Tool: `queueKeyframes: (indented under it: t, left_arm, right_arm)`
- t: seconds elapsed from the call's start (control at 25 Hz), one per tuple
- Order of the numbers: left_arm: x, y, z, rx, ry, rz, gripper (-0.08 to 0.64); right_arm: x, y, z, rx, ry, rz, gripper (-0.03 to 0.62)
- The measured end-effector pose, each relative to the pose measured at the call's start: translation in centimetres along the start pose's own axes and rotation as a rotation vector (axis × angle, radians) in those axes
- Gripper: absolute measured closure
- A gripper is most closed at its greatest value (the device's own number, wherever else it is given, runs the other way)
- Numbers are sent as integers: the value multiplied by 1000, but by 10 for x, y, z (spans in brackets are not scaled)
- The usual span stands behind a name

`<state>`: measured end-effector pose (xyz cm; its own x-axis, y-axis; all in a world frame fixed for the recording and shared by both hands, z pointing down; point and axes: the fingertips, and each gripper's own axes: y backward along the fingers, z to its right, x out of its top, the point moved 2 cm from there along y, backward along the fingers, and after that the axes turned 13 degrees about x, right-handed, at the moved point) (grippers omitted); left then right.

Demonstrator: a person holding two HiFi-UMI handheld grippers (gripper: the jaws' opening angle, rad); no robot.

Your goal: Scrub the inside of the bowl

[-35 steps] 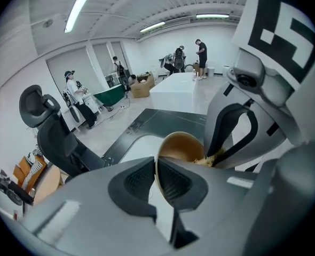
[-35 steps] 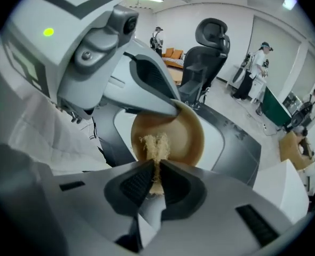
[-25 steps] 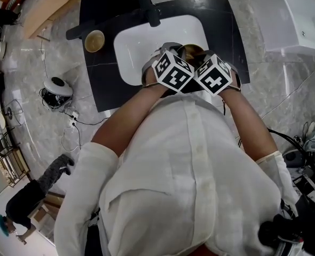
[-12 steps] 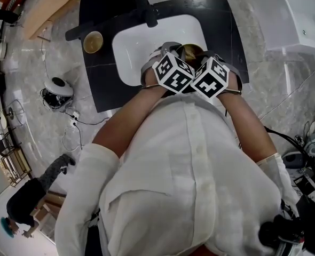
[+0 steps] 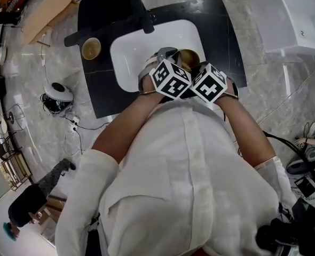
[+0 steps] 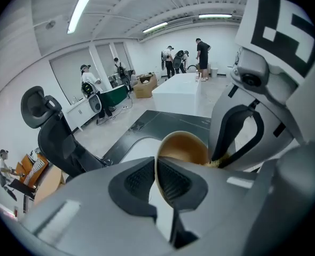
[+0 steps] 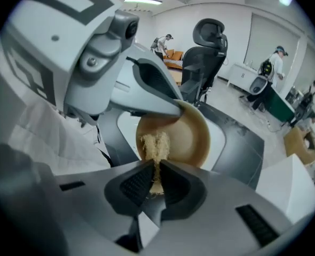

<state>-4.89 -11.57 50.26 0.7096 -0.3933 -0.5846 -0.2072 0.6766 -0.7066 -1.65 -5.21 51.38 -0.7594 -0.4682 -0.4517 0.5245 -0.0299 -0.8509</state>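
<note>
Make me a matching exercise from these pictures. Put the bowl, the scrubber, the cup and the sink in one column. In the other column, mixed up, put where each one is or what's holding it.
Things
1. bowl
2. scrubber
3. cup
4. sink

Places
A. pinched in the right claw
B. set into the black counter
C. rim gripped by the left claw
D. standing on the counter, at the sink's left in the head view

Pairs: 1-C, 2-A, 3-D, 4-B
</note>
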Motion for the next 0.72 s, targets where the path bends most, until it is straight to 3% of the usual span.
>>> queueKeyframes:
  t: [0.12, 0.24, 0.52, 0.72]
  left_arm:
    - [-2, -1, 1, -20, 15, -9, 545]
    - [-4, 1, 4, -41, 22, -9, 548]
    - [-6, 1, 9, -28, -22, -3, 548]
    - [-7, 4, 8, -3, -50, 5, 546]
  right_arm:
    - [6, 0, -2, 77, -104, 104, 561]
    - [12, 9, 7, 69, -157, 157, 561]
    - [14, 26, 31, -124, -27, 58, 561]
    - [9, 21, 25, -115, -30, 39, 561]
